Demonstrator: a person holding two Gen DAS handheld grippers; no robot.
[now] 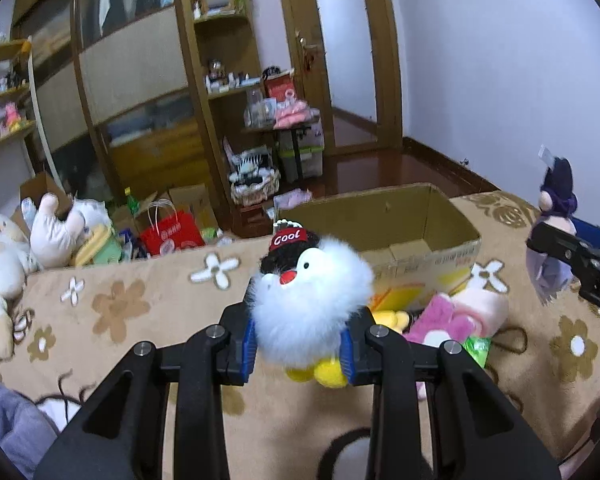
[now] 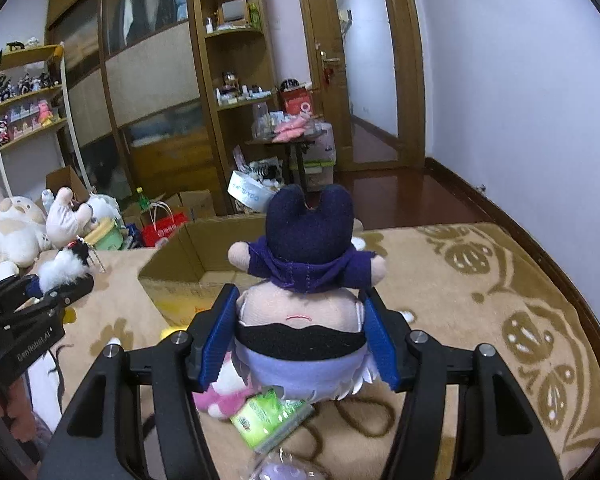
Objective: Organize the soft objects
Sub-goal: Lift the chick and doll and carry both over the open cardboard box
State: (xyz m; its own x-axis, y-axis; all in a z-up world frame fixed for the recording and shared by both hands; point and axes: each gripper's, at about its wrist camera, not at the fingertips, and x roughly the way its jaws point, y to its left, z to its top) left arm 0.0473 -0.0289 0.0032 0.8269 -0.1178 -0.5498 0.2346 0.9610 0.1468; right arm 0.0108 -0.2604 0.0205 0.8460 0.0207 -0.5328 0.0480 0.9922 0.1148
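Our left gripper (image 1: 300,344) holds a fluffy white plush penguin with a red "Cool" cap (image 1: 310,300) between its blue jaws, above the beige flowered blanket (image 1: 140,312). Behind it stands an open brown cardboard box (image 1: 420,232).

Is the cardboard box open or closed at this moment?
Open. The box has its top flaps up, and its inside floor shows in the left wrist view. How much it holds cannot be told.

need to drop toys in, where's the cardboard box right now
The cardboard box sits open on the patterned blanket, ahead of both hand-held grippers; in the left wrist view it is just behind the white fluffy toy.
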